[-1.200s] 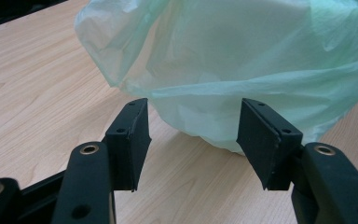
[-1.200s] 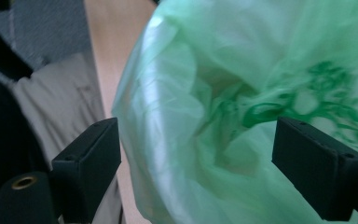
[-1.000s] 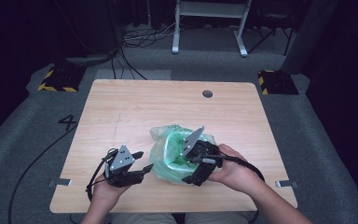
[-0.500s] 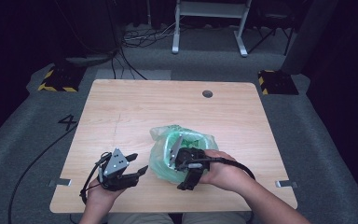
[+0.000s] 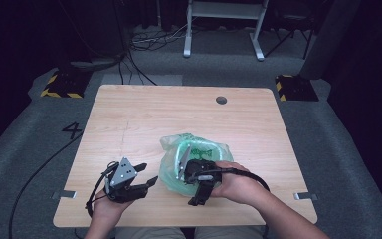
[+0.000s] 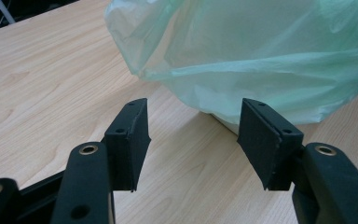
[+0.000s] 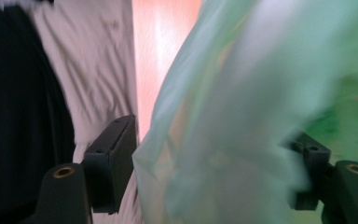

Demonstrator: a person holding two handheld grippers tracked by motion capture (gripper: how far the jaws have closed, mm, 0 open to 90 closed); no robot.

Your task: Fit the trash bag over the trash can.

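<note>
High view: green plastic bag point(image 5: 199, 162) is sitting on the table point(image 5: 144, 119) near the front edge. Right gripper point(image 5: 195, 198) is lying against its front side, jaws just widening with bag film bunching between them, not pinched. Left gripper point(image 5: 149, 181) is idling just beside the bag, jaws spread, empty.

numeral 4 on the floor point(image 5: 72, 130)

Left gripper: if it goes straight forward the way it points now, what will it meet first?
Most likely the green plastic bag. In the left gripper view the left gripper stands open over bare table, and the bag's lower edge lies directly ahead, slightly towards the right finger. Depth is hard to judge.
</note>
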